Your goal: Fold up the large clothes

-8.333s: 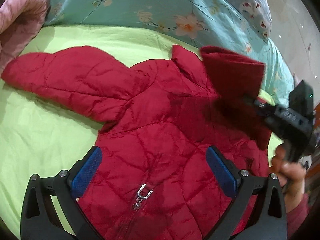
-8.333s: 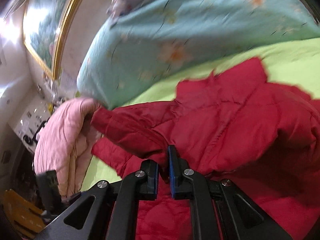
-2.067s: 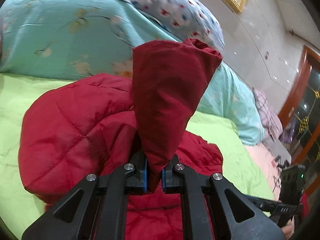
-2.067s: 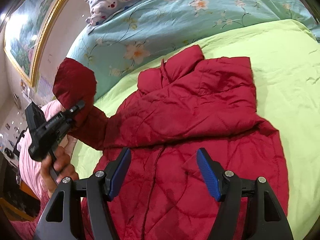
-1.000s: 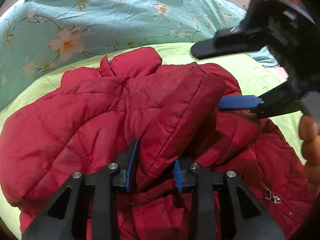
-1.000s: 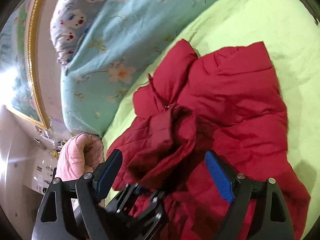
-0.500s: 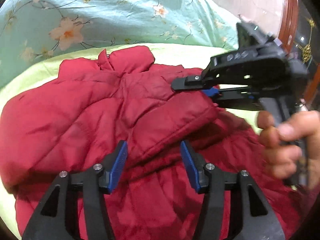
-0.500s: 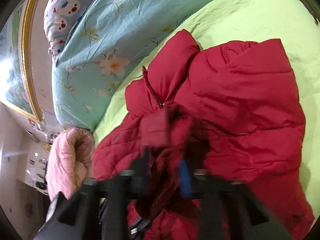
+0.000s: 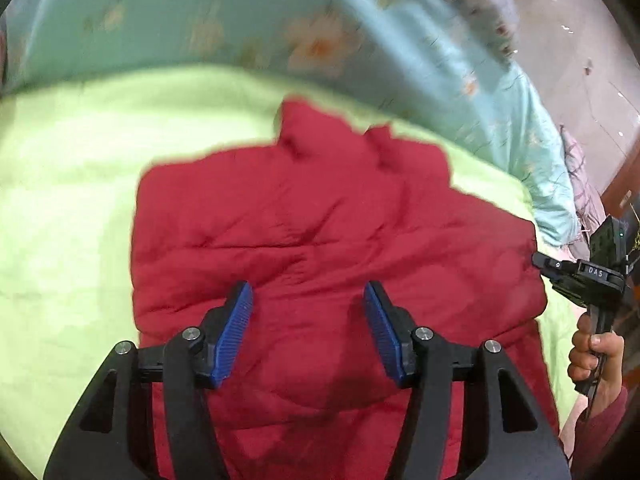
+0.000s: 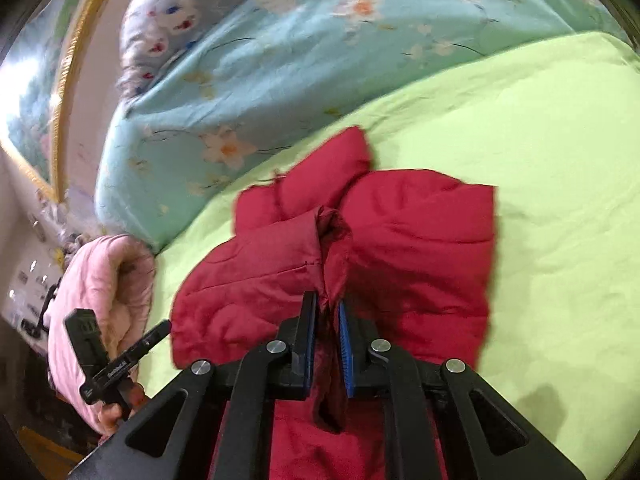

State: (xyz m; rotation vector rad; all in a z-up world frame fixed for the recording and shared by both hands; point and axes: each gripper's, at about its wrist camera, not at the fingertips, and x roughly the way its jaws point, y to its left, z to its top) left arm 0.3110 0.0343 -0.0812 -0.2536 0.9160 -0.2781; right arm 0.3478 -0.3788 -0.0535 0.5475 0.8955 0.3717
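A red quilted jacket (image 9: 320, 232) lies on a lime-green bed sheet (image 9: 72, 184), both sleeves folded in over its body. My left gripper (image 9: 308, 320) is open and empty, hovering over the jacket's middle. In the right wrist view the jacket (image 10: 416, 240) shows with its collar toward the pillows. My right gripper (image 10: 328, 332) is shut on a fold of the sleeve cuff fabric (image 10: 332, 248) and holds it slightly raised. The left gripper (image 10: 120, 360) shows at the lower left there; the right gripper's body (image 9: 588, 276) shows at the right edge of the left wrist view.
A turquoise floral quilt (image 10: 320, 40) and a patterned pillow (image 10: 180, 8) lie behind the jacket. A pink padded garment (image 10: 100, 288) sits at the bed's left side. Green sheet (image 10: 560, 200) lies to the jacket's right.
My left gripper let go of the sleeve, opened and drew back over the jacket. My right gripper closed on the sleeve cuff fabric lying on the jacket.
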